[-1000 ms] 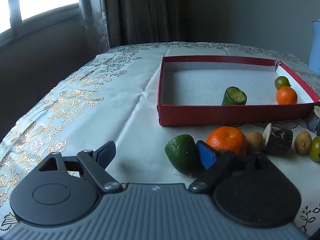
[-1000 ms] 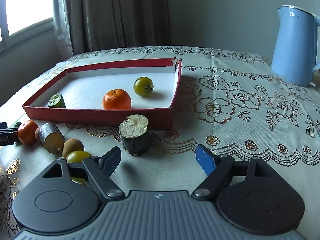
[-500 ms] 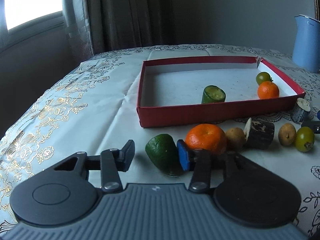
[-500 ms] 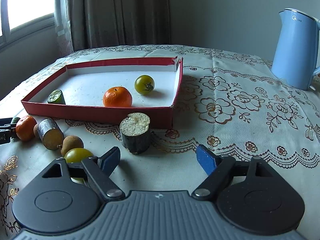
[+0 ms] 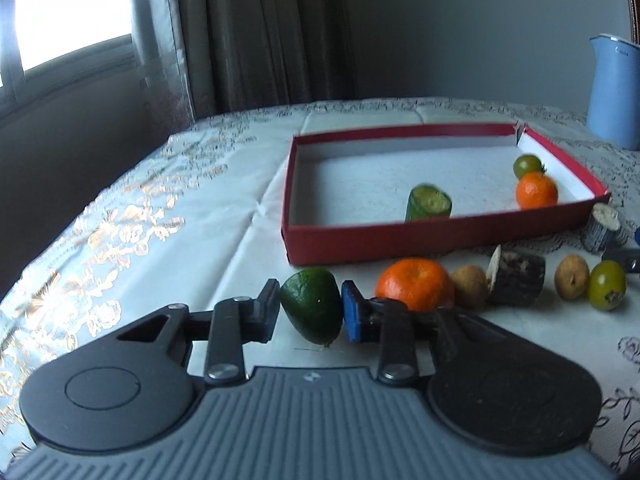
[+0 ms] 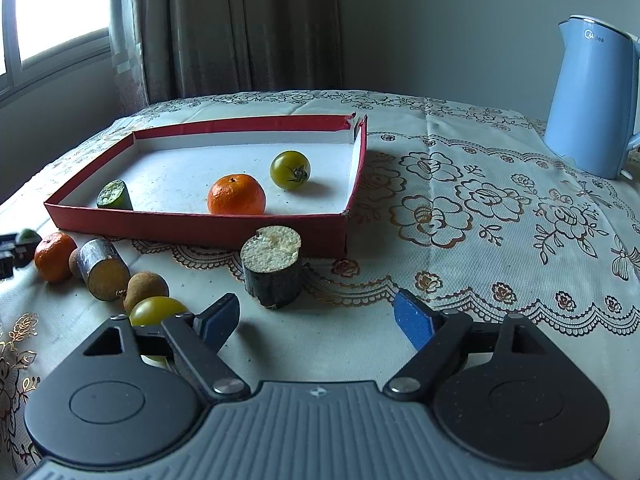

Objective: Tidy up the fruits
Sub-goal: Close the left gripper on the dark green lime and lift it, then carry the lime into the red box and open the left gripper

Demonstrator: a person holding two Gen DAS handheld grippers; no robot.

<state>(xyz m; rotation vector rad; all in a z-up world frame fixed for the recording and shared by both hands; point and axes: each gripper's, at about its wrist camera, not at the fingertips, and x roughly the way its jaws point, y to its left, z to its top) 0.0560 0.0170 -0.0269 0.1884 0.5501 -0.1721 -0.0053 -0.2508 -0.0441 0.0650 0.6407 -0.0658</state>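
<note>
My left gripper point(image 5: 310, 310) is shut on a dark green avocado piece point(image 5: 314, 304) on the tablecloth, in front of the red box point(image 5: 400, 236). Beside it lie an orange tangerine point(image 5: 414, 288), a brown fruit point(image 5: 468, 286), a dark cut cylinder point(image 5: 518, 278), another brown fruit point(image 5: 572, 282) and a green tomato point(image 5: 606, 290). The red box point(image 6: 192, 224) holds a cucumber piece point(image 6: 114, 196), a tangerine point(image 6: 236, 194) and a green tomato point(image 6: 290, 170). My right gripper point(image 6: 316, 320) is open and empty, just behind a dark cut cylinder point(image 6: 272, 266).
A blue kettle point(image 6: 592, 96) stands at the back right of the table. Curtains and a window are behind the table. The left table edge drops off beyond the gold-flowered cloth point(image 5: 100, 248).
My left gripper has closed its fingers onto the avocado piece and shifted slightly right. My right gripper has stayed open and barely moved.
</note>
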